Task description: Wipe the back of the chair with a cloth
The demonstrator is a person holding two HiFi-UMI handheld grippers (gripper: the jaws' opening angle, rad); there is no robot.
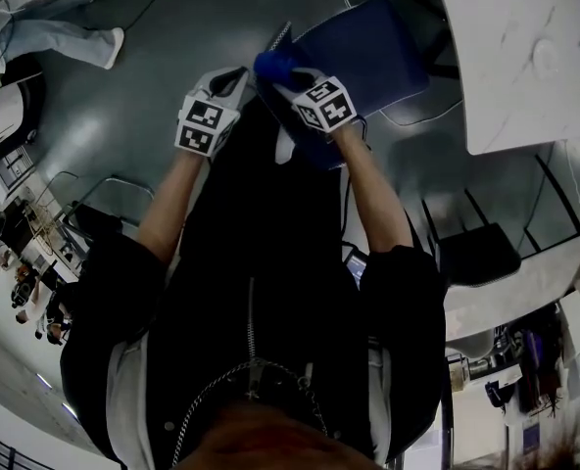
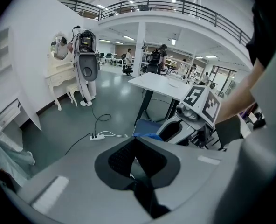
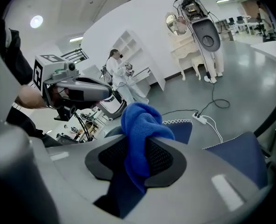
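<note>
White counter (image 1: 520, 57) fills the upper right of the head view, with grey floor (image 1: 143, 86) to the left. The blue chair (image 1: 368, 52) stands just beside the counter, right ahead of you. Your right tool (image 1: 292, 78) is at the chair's left edge, jaws clamped on the blue cloth (image 3: 140, 125). The cloth bunches above the pads and hangs down between them. It sits right at the chair's edge; can't tell if it touches. Your left tool (image 1: 233, 81) is just beside the right one, off the chair, jaws together, nothing in them. A power strip (image 2: 97, 136) lies on the floor beyond.
</note>
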